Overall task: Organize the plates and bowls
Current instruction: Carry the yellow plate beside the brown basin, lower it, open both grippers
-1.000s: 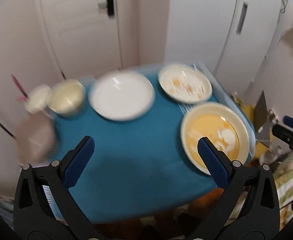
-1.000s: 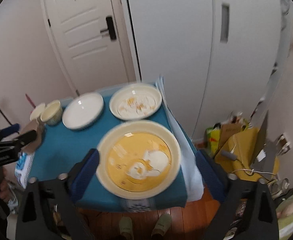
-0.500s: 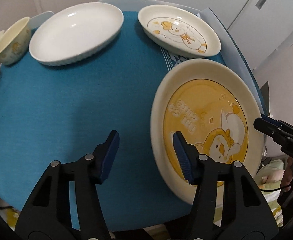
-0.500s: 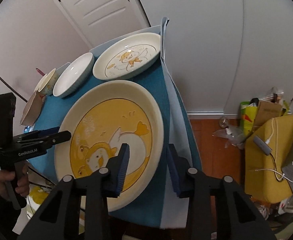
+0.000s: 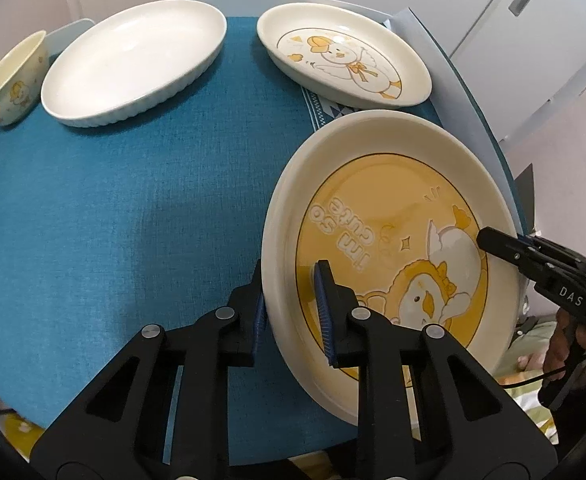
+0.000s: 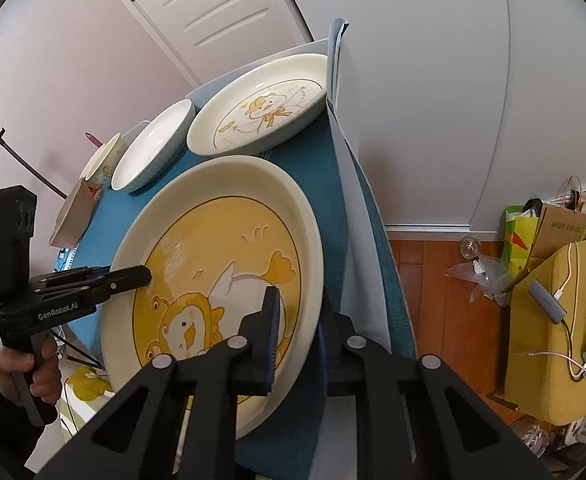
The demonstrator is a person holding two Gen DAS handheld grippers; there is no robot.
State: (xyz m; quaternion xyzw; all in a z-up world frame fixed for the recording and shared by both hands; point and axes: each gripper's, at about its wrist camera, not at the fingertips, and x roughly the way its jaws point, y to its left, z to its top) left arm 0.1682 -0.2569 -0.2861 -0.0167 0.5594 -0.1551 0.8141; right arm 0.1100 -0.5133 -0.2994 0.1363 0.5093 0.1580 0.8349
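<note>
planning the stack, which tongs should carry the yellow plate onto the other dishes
Neither alone: left tongs and right tongs each pinch opposite rims of the yellow plate; left sits nearer the white dish.

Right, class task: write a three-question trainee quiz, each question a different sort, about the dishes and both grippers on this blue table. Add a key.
1. True or false: the left gripper and the right gripper both clamp the rim of the yellow duck plate.
2. Which dish has no picture? A. small bowl B. plain white dish C. white duck plate
3. Fill in: the dishes sit on a ___ tablecloth.

Key: 1 true; 2 B; 3 blue
</note>
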